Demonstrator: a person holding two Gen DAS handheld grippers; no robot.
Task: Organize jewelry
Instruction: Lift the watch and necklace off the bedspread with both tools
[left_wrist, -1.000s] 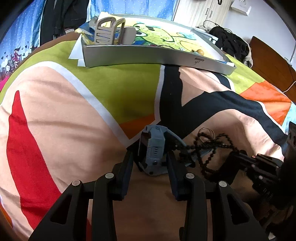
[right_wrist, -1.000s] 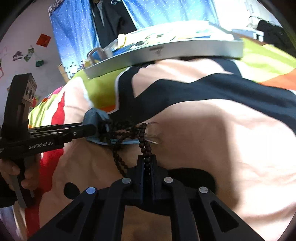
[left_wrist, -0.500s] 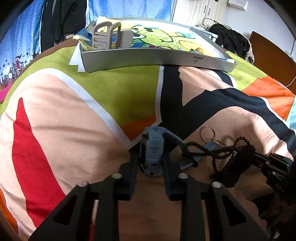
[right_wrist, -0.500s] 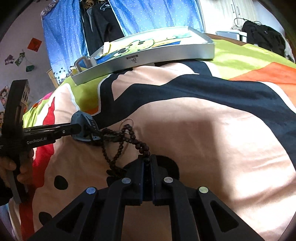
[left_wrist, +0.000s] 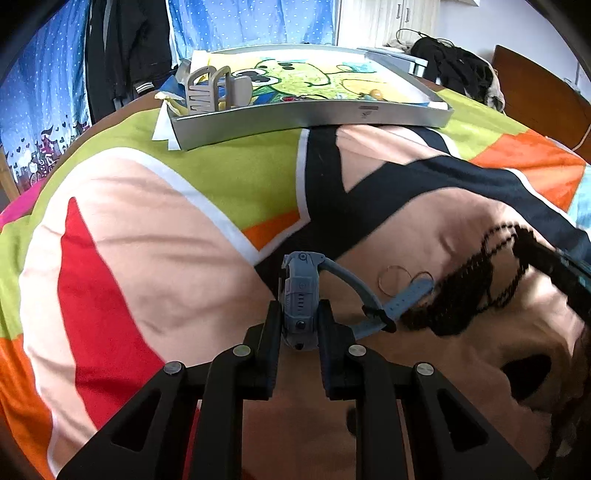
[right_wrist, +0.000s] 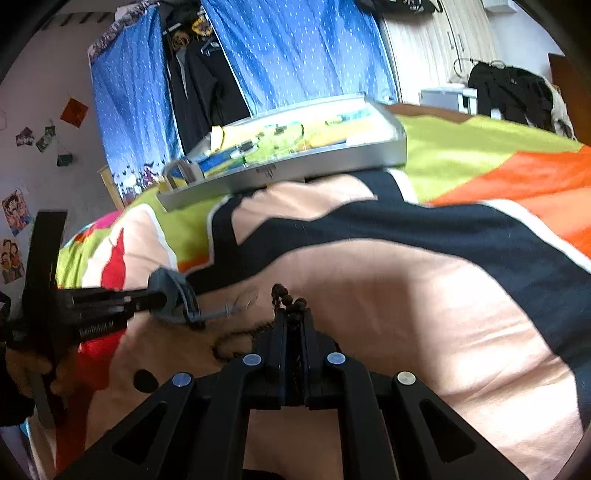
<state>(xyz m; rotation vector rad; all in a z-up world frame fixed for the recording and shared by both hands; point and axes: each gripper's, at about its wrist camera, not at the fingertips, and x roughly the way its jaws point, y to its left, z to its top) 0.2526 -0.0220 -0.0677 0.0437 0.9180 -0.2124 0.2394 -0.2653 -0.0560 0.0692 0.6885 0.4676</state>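
A blue-grey wristwatch (left_wrist: 299, 295) sits clamped by its case in my left gripper (left_wrist: 299, 314), its strap trailing to the right over the bedspread. In the right wrist view the same watch (right_wrist: 173, 295) shows at the left gripper's tip. My right gripper (right_wrist: 293, 317) is shut on a string of dark beads (right_wrist: 290, 299). The beads (left_wrist: 476, 284) hang in loops from it, just above the blanket. Two thin wire hoops (left_wrist: 395, 280) lie on the blanket beside the strap.
A grey tray (left_wrist: 314, 114) with a cartoon picture inside lies at the far end of the bed. A beige hair claw (left_wrist: 203, 90) stands in its left corner. A hand (right_wrist: 22, 369) holds the left gripper's handle. Dark clothes are piled beyond the bed.
My left jaws have closed onto the watch and raised it a little. My right gripper has pulled the beads up and to the right, away from the watch strap and the hoops.
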